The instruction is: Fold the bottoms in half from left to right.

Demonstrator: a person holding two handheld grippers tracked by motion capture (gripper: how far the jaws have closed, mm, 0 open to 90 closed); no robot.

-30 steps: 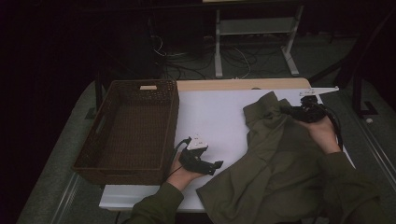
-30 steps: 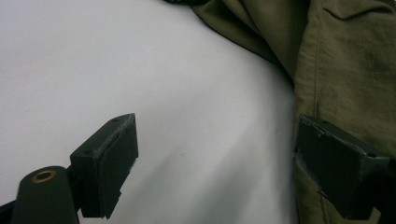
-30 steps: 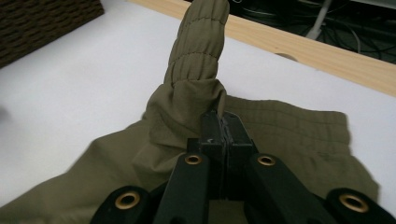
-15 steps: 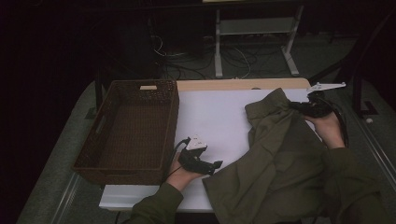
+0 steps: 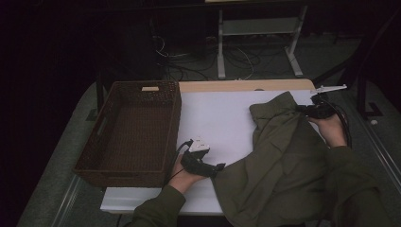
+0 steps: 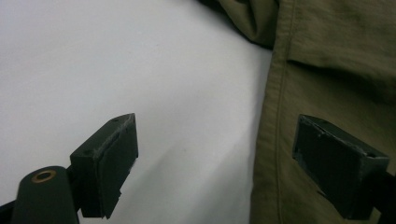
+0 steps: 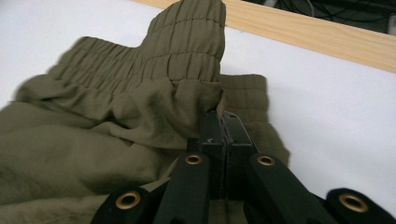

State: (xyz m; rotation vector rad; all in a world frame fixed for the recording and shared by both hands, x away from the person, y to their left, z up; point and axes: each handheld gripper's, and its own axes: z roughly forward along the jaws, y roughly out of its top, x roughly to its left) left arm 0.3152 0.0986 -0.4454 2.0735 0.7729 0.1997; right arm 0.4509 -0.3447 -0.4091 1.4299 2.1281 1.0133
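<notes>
White bench [image 5: 217,113] carries an olive-green elastic-waisted cloth garment [image 5: 283,161]; right hand-held gripper [image 7: 224,122] pinches its waistband, spreading it; left hand-held gripper [image 6: 215,154], jaws wide and empty, should next clamp the hem.

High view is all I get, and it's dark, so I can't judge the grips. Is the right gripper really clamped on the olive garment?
Observer: Yes. The right gripper has its jaws shut on a fold of the olive garment, just below the elastic waistband.
Operator: And the left one?
Observer: The left gripper is open; one jaw is over the white tabletop, the other over the garment's stitched edge.
Operator: Is it touching cloth?
Observer: I cannot tell.
</notes>
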